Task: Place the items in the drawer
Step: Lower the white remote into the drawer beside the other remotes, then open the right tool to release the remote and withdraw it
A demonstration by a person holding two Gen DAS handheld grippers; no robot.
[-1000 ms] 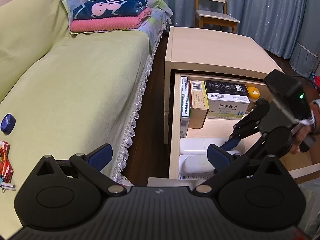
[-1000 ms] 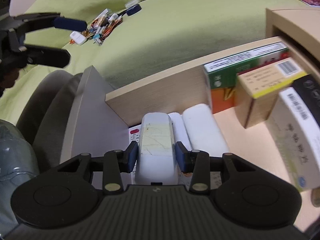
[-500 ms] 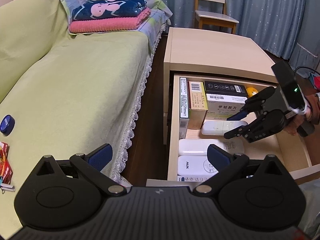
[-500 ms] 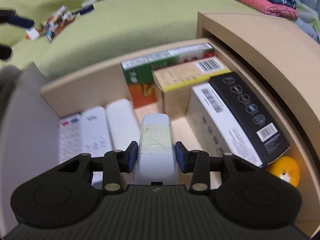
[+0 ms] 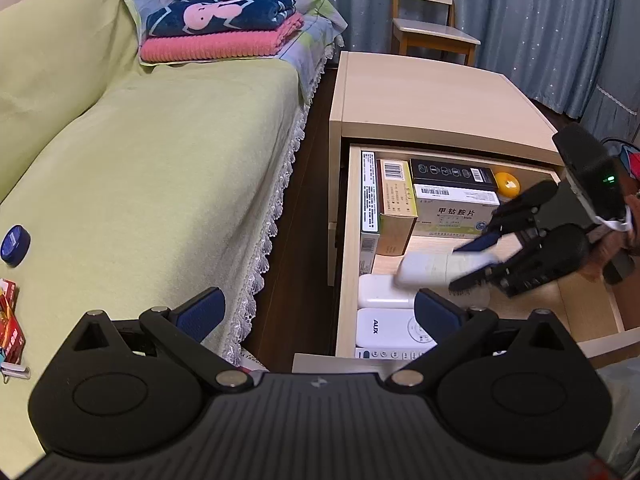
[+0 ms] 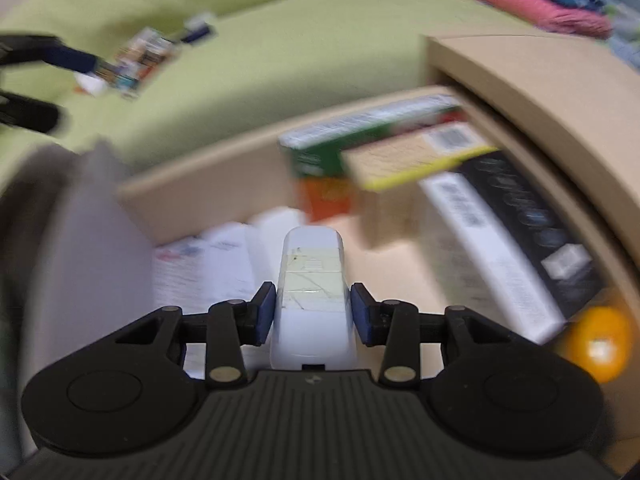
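The right gripper's blue pads are sitting against the two long sides of a white remote, though whether they are pinching it or have just let go I cannot tell from here; the left gripper is hanging with its fingers wide apart and nothing between them, over the gap between the sofa and the open drawer. The white remote is hovering or resting low over the middle of the drawer floor, pointing toward the drawer's left wall. To do this well, I would judge, it should be laid flat on the bare wood, parallel to the remotes beside it and clear of the boxes; the pads should be opening only once it is bearing on the floor. Inside, three boxes are standing along the back edge, a black box lying on the white one, an orange ball in the back right corner; two white remotes are lying by the front left corner. On the sofa, small packets and a blue tin are lying.
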